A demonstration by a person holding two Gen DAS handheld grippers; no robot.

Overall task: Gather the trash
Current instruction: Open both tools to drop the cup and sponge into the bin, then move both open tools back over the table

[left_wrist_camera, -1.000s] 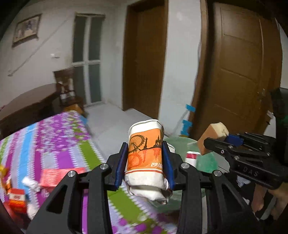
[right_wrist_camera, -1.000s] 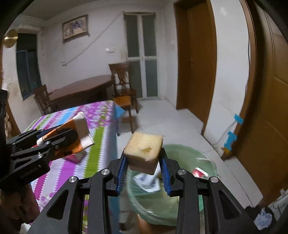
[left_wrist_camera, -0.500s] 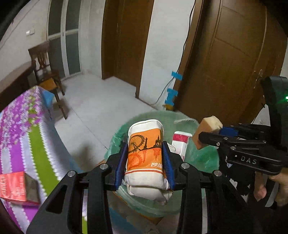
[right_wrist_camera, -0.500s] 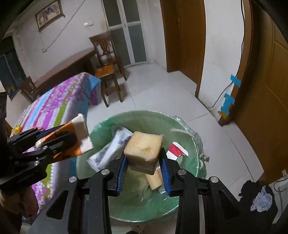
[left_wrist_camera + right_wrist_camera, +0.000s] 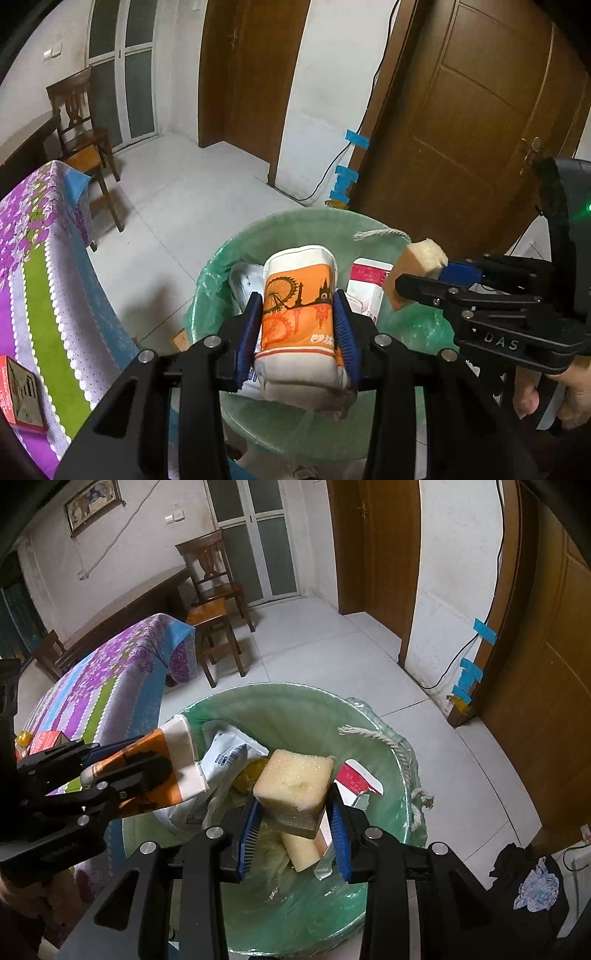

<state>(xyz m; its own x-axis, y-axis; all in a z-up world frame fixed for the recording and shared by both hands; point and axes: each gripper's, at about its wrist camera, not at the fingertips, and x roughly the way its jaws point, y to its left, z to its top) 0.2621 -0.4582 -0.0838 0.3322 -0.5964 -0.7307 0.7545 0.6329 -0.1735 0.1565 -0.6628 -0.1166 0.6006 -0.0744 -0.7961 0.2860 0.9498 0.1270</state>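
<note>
Both tools have come down from beside the counter and now hang over the green-lined bin [image 5: 373, 716], which a second ago sat low in each view and now fills the lower half. Left tool [image 5: 299, 328] is clamped on the orange-and-white packet [image 5: 297, 306], its blue pads pressing both long sides; the packet's long axis runs along the fingers, its sealed white end pointing away from the hand and over the bin. Right tool [image 5: 293, 829] is closed on the yellow sponge block [image 5: 295, 782], gripped at its lower edges, broad pale face upward, just above the bin's contents. Inside the bin lie a white-and-blue wrapper [image 5: 229, 755], a red-and-white pack [image 5: 354, 779] and a second pale sponge [image 5: 301, 851]. Counter [image 5: 96, 698] carries a striped floral cloth, with a red box [image 5: 18, 395] on it. Floor is pale tile; a wooden chair [image 5: 212, 602] stands beyond the counter, brown doors [image 5: 469, 122] to the right.
</note>
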